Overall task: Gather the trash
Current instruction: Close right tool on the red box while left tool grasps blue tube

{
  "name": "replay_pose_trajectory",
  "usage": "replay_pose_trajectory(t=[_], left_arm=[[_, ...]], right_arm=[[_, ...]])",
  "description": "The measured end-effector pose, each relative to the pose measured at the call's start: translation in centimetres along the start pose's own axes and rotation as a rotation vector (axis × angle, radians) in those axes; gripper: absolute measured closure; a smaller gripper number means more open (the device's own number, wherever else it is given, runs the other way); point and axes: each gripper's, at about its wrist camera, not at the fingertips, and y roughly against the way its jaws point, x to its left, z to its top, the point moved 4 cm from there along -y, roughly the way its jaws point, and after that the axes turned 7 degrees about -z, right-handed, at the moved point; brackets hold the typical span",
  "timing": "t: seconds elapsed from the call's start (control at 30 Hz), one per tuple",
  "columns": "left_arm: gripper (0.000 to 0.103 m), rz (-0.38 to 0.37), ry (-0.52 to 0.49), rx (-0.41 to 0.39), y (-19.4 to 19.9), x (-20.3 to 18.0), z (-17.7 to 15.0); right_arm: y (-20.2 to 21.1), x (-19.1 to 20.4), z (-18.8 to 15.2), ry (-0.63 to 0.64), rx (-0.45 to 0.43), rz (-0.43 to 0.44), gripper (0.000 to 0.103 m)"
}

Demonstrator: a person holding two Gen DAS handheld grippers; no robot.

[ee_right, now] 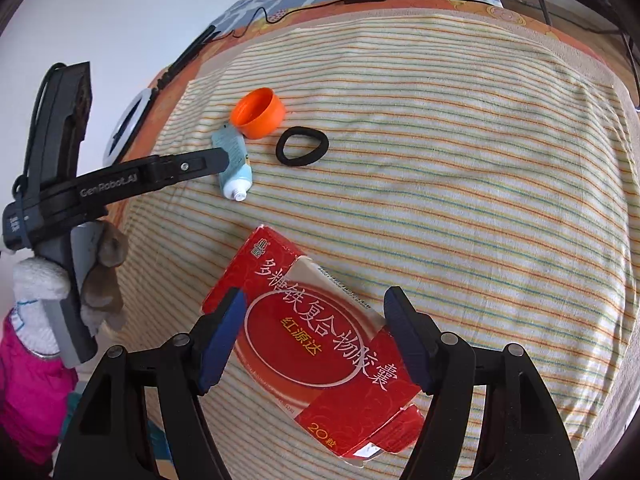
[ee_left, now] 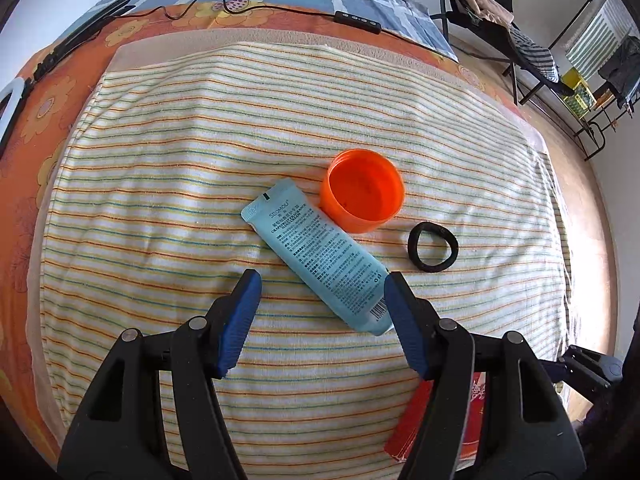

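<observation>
The left gripper is hovering with fingers spread wide over the cap end of the blue tube, likely lining up a grasp. The right gripper is straddling the red carton, fingers apart, nothing gripped. Both pieces are lying on the striped towel on the bed, near the orange cup.

Both wrist cameras look down and forward over a striped towel on a bed. The left view sits close above the blue tube; the right view sits close over the red box. Both share the tube, orange cap and black hair tie.
</observation>
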Motion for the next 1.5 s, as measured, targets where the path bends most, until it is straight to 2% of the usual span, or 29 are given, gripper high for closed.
replay_pose_trajectory(t=[0.03, 0.1, 0.13, 0.2, 0.23, 0.37, 0.4, 0.43, 0.47, 0.5, 0.57, 0.67, 0.73, 0.77, 0.8, 0.87, 1.0, 1.1, 1.23, 1.33, 1.4, 1.5], left_arm=[[0.039, 0.015, -0.008, -0.007, -0.1, 0.0, 0.0], [0.051, 0.035, -0.02, -0.021, 0.0, 0.1, 0.1], [0.055, 0.036, -0.022, -0.027, 0.1, 0.1, 0.2], [0.074, 0.032, -0.024, -0.031, 0.2, 0.1, 0.4], [0.075, 0.037, -0.023, -0.031, 0.2, 0.1, 0.6], [0.076, 0.015, 0.003, -0.021, 0.2, 0.1, 0.8], [0.074, -0.001, 0.02, -0.012, 0.1, 0.1, 0.7], [0.068, -0.018, 0.041, 0.002, 0.0, 0.1, 0.6], [0.052, -0.029, 0.052, 0.008, -0.1, 0.0, 0.4], [0.045, -0.033, 0.049, 0.002, -0.2, -0.2, 0.4], [0.044, 0.011, 0.016, -0.006, -0.5, -0.9, 0.4], [0.046, 0.07, -0.027, -0.019, -1.3, -1.5, 0.5], [0.061, 0.102, -0.052, -0.035, -1.3, -1.6, 0.7], [0.079, 0.11, -0.056, -0.04, -1.3, -1.5, 0.7], [0.09, 0.109, -0.049, -0.043, -1.1, -1.3, 0.8], [0.098, 0.1, -0.041, -0.045, -0.8, -0.8, 0.8], [0.098, 0.128, -0.088, -0.051, 0.0, -0.3, 0.3], [0.098, 0.143, -0.117, -0.055, 0.8, 0.3, -0.5], [0.098, 0.154, -0.143, -0.055, 1.8, 1.4, -1.8], [0.098, 0.152, -0.152, -0.054, 2.5, 2.1, -2.8], [0.098, 0.146, -0.153, -0.054, 2.8, 2.4, -3.3], [0.098, 0.127, -0.152, -0.051, 3.0, 2.6, -4.0]], right_arm=[[0.2, 0.4, -0.5, 0.011, 0.012, 0.019, 0.032], [0.8, 1.4, -1.5, 0.05, 0.02, 0.028, 0.032], [1.1, 1.9, -2.0, 0.078, 0.014, 0.005, 0.032], [1.5, 3.0, -2.8, 0.148, -0.008, -0.072, 0.032], [1.7, 3.8, -3.3, 0.191, -0.023, -0.111, 0.032], [1.5, 7.0, -5.7, 0.37, -0.056, -0.226, 0.032], [1.2, 7.6, -6.3, 0.414, -0.053, -0.255, 0.032], [0.8, 8.3, -6.9, 0.461, -0.051, -0.287, 0.032], [0.5, 8.7, -7.4, 0.505, -0.053, -0.328, 0.032], [0.2, 9.0, -7.7, 0.539, -0.06, -0.376, 0.032], [-0.2, 9.2, -8.0, 0.595, -0.076, -0.453, 0.032], [-0.9, 9.0, -8.4, 0.634, -0.072, -0.524, 0.032], [-0.9, 8.8, -8.6, 0.653, -0.092, -0.552, 0.032], [-0.8, 8.7, -8.6, 0.661, -0.096, -0.554, 0.031], [-0.7, 8.7, -8.7, 0.667, -0.099, -0.554, 0.031], [-0.6, 8.6, -8.5, 0.67, -0.104, -0.545, 0.031], [-0.8, 8.1, -7.8, 0.637, -0.107, -0.529, 0.033], [-0.4, 7.0, -6.8, 0.574, -0.1, -0.476, 0.036], [1.0, 5.2, -5.2, 0.407, -0.083, -0.33, 0.039], [2.3, 3.2, -3.7, 0.267, -0.082, -0.223, 0.045], [3.1, 2.1, -3.0, 0.215, -0.096, -0.213, 0.047], [3.8, 1.4, -2.4, 0.215, -0.12, -0.255, 0.051]])
